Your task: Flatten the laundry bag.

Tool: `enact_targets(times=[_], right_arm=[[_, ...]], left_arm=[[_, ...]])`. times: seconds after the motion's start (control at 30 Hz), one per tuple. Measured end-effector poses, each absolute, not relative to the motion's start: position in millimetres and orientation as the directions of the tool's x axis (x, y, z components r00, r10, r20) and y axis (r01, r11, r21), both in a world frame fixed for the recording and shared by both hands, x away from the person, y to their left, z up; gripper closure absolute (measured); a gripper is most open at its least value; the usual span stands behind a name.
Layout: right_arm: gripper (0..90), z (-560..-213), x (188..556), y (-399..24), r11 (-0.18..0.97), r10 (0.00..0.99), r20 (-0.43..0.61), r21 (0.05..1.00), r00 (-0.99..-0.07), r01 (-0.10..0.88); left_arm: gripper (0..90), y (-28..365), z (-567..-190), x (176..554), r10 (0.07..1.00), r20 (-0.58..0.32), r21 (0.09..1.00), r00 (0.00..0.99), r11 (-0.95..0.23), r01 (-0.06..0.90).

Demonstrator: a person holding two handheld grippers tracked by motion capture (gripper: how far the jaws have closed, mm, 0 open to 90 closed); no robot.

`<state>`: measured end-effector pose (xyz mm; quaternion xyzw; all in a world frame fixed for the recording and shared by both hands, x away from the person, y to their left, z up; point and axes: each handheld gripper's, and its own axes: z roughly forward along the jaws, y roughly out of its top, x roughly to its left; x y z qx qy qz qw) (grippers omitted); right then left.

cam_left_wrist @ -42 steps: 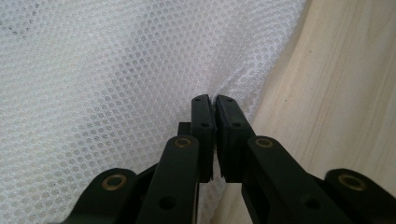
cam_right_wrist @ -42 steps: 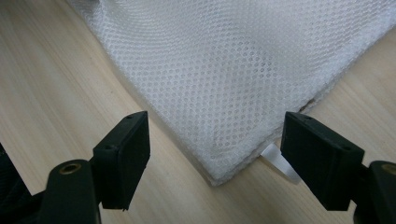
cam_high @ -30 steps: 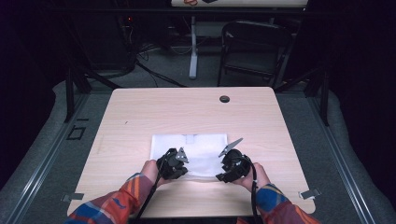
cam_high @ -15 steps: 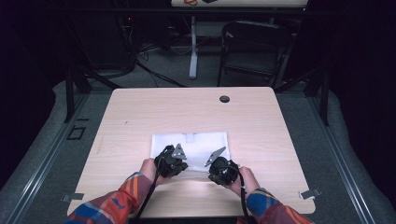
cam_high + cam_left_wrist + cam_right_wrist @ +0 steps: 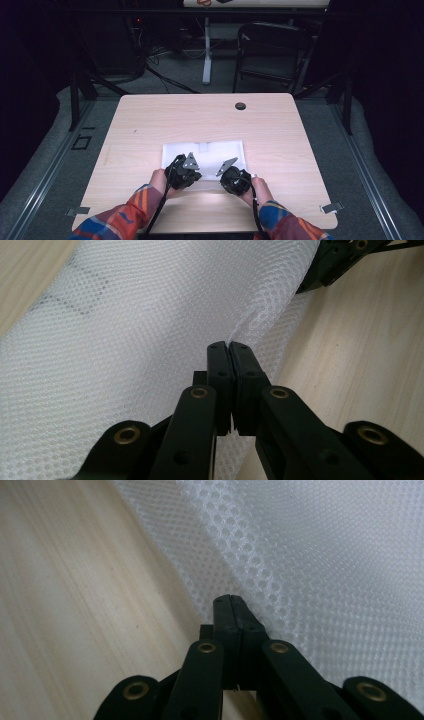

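Both grippers gripping the mesh's near edge, ready to fold.

On the desk [image 5: 150, 125], the white mesh [image 5: 210, 152] is lying flat; the left gripper [image 5: 231, 347] and right gripper [image 5: 230, 600], its jaws having just closed, are pinching it; next probably lifting together, evenly.

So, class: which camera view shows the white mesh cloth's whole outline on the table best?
The high view: the mesh cloth lies flat there, its far edge and both side edges visible. The left gripper view gives close weave puckered at the shut left gripper; the right gripper view shows its edge pinched in the right gripper.
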<state>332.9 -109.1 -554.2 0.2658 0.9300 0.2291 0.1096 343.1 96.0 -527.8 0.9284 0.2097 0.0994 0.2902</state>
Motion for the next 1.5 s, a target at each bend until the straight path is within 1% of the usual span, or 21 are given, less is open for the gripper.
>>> enact_targets(times=[0.17, 0.23, 0.4, 0.63, 0.67, 0.77, 0.8, 0.9, 0.97, 1.1, 1.27, 1.5], right_arm=[[90.0, -559, 337, -106, 0.759, 0.544, -0.087, 0.475, -0.835, 0.445], [90.0, -559, 338, -108, 0.753, 0.547, -0.068, 0.477, -0.835, 0.454], [90.0, -559, 338, -110, 0.747, 0.547, -0.049, 0.48, -0.836, 0.461], [90.0, -559, 336, -111, 0.747, 0.546, -0.044, 0.476, -0.836, 0.463], [90.0, -559, 336, -111, 0.747, 0.547, -0.046, 0.477, -0.836, 0.463], [90.0, -558, 335, -111, 0.755, 0.54, -0.048, 0.469, -0.84, 0.459], [90.0, -558, 334, -111, 0.752, 0.543, -0.039, 0.466, -0.839, 0.466], [90.0, -558, 333, -112, 0.75, 0.545, -0.032, 0.465, -0.838, 0.47], [90.0, -557, 333, -112, 0.753, 0.542, -0.028, 0.46, -0.84, 0.47], [90.0, -557, 332, -112, 0.761, 0.537, -0.038, 0.452, -0.843, 0.465], [90.0, -557, 335, -114, 0.75, 0.541, 0.005, 0.45, -0.841, 0.485], [90.0, -556, 332, -115, 0.756, 0.54, 0.014, 0.432, -0.842, 0.492]], left_arm=[[88.4, 97, -526, 342, 0.454, 0.071, 0.588, 0.888, -0.739, 0.33], [88.9, 96, -525, 341, 0.46, 0.085, 0.593, 0.884, -0.736, 0.326], [88.9, 95, -522, 340, 0.468, 0.086, 0.597, 0.88, -0.731, 0.33], [88.9, 100, -514, 345, 0.517, 0.059, 0.614, 0.854, -0.693, 0.377], [88.9, 102, -510, 348, 0.538, 0.055, 0.622, 0.841, -0.678, 0.392], [88.9, 103, -505, 352, 0.549, 0.051, 0.622, 0.834, -0.671, 0.404], [88.9, 104, -503, 354, 0.565, 0.06, 0.636, 0.823, -0.657, 0.405], [88.9, 104, -493, 363, 0.58, 0.065, 0.639, 0.812, -0.649, 0.413], [88.9, 104, -486, 369, 0.58, 0.064, 0.64, 0.812, -0.648, 0.412], [88.9, 101, -474, 378, 0.583, 0.102, 0.632, 0.806, -0.664, 0.4], [88.9, 100, -460, 394, 0.582, 0.134, 0.632, 0.802, -0.674, 0.383], [88.9, 100, -444, 404, 0.603, 0.159, 0.655, 0.782, -0.657, 0.373]])
